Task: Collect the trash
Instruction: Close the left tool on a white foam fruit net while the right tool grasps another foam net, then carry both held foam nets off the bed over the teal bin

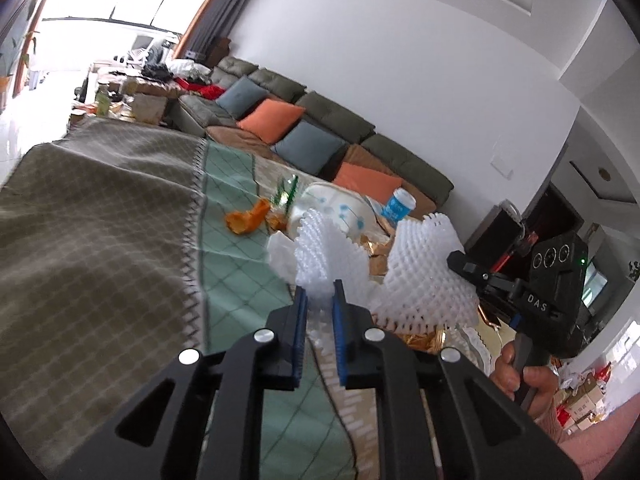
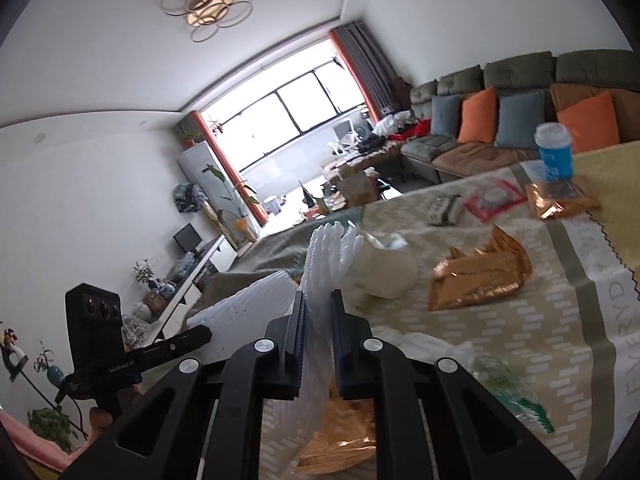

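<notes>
Hidden, cropped and blurred parts of the table scene

In the left wrist view, the white foam net [image 1: 320, 264] hides much of the white bowl [image 1: 340, 204] behind it, a second foam net [image 1: 428, 264] covers the right gripper's [image 1: 464, 264] fingertips, and the hand [image 1: 520, 380] on its handle is cut off by the lens rim. The print on the blue cup [image 1: 398, 204] is too small to read. In the right wrist view, the gold wrapper [image 2: 340, 432] lies partly under the gripper's body, and the cup [image 2: 554, 152] and red packet [image 2: 494, 198] are smeared by blur.
</notes>
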Available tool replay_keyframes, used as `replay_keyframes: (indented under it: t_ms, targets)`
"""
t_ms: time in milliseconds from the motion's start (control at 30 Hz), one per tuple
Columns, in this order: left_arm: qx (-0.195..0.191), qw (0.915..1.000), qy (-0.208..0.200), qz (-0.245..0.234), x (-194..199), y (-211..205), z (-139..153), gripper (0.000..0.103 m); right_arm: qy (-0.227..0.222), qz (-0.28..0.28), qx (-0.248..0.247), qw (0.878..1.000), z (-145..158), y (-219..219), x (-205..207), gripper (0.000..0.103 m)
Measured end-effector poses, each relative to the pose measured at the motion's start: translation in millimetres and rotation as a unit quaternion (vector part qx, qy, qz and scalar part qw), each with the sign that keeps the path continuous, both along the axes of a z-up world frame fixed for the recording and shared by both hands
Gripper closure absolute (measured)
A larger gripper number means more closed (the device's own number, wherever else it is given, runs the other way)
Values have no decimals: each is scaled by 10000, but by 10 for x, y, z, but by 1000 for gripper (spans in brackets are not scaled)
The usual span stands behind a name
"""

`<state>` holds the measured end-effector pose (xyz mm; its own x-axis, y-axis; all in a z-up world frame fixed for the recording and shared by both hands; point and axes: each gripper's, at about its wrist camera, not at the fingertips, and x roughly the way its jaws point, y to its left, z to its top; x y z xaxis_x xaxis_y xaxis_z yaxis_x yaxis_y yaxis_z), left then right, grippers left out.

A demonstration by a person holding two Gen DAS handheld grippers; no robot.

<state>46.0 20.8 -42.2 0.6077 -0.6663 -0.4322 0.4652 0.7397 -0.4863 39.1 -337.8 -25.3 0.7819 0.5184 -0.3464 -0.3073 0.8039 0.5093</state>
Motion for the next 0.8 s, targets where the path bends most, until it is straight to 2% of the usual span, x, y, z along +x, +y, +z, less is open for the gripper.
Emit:
replay_keyframes:
  t_ms: [200, 400, 600, 800]
  targets:
    - [-64, 9987, -119, 494, -206, 451, 76, 90, -103, 371, -11, 9993, 90, 269, 83, 91]
    - [-13, 9929, -264, 1157, -435, 892, 197, 90, -148, 956, 25, 9953, 162, 705, 257, 91]
    - [84, 9802, -367, 1943, -658, 1442, 304, 90, -161, 1618, 2, 9867, 232, 1278, 446, 91]
    - [189, 9614, -317, 2725, -844, 1986, 341, 90, -143, 2193, -35, 9756, 289, 1845, 622, 91]
